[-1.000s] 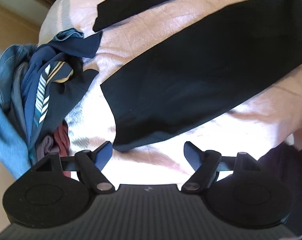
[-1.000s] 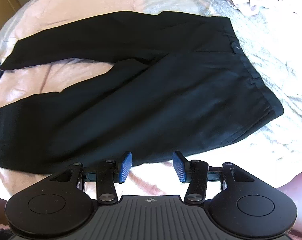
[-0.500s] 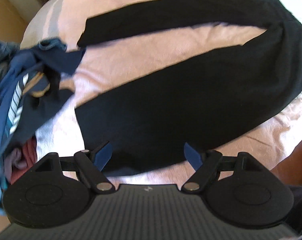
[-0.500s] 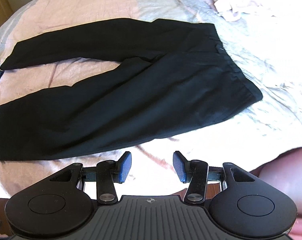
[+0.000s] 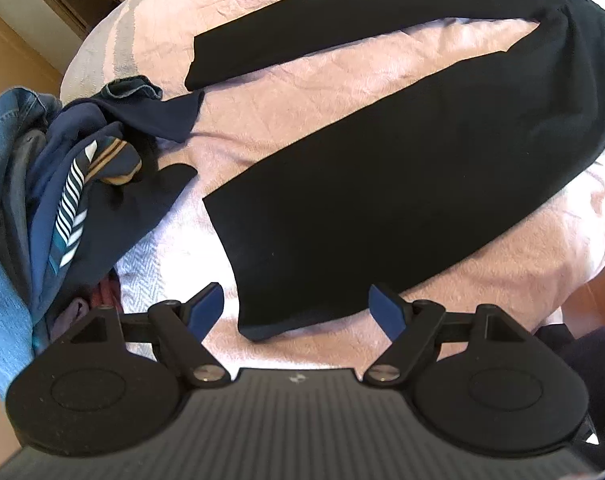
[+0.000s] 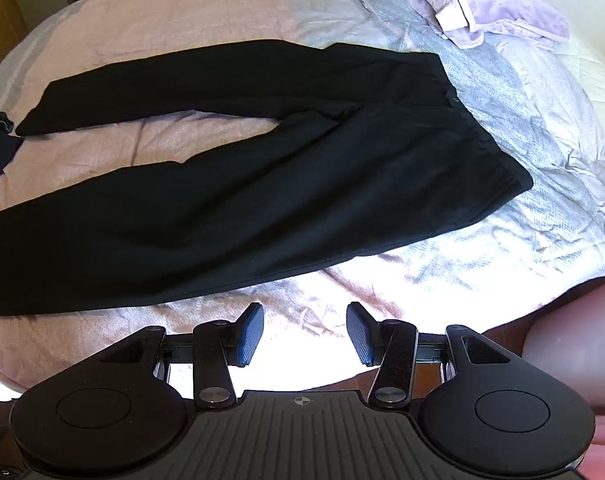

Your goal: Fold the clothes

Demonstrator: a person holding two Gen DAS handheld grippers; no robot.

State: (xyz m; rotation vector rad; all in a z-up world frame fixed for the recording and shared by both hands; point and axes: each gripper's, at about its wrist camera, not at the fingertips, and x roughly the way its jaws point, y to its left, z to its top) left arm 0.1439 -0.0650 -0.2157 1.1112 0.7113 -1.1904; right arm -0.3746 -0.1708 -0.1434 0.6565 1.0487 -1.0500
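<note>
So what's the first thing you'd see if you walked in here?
Big black trousers spread flat across the pink blanket, legs apart. A messy heap of blue clothes sits past the leg ends, and a crumpled lilac garment lies beyond the waistband.

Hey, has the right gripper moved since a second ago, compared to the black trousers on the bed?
Yes. The right gripper has pulled back toward the near edge of the bed: earlier its fingertips overlapped the black trousers, now pink cover shows between them.

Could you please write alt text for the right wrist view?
Black trousers lie flat on a pink and grey bedspread, legs spread towards the left. The open, empty right gripper hovers near their lower edge; pale laundry sits top right.
</note>
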